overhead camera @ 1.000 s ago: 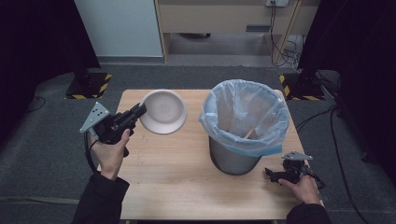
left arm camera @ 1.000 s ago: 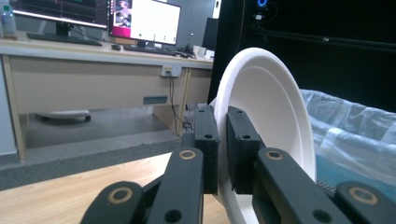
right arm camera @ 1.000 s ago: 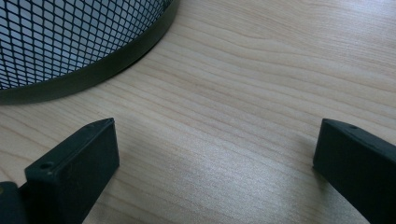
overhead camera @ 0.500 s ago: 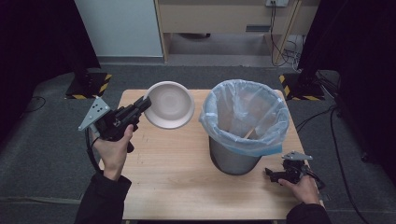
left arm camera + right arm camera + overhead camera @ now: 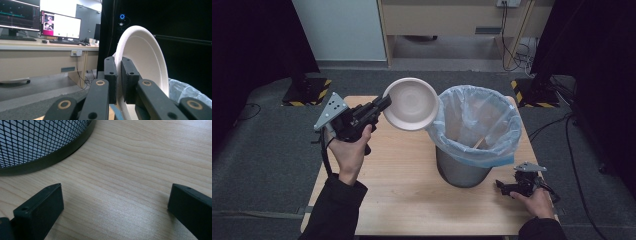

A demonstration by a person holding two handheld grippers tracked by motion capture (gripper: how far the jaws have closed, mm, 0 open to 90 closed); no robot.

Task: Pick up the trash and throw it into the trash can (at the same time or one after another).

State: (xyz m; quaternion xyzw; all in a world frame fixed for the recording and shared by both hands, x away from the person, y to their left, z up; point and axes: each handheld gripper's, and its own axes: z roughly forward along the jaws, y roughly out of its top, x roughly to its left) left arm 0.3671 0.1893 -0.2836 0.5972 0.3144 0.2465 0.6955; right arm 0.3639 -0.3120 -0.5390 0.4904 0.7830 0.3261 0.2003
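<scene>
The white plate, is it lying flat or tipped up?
Tipped up. The left gripper pinches the white plate by its rim beside the lined bin.

**No readable text in any view**

Nothing legible is showing. In the left gripper view, two monitors (image 5: 61, 25) at the upper left are displaying windows and coloured lines, but their content is too small and blurred to read. The yellow-and-black hazard striping (image 5: 307, 92) on the floor stands is carrying no words.
</scene>
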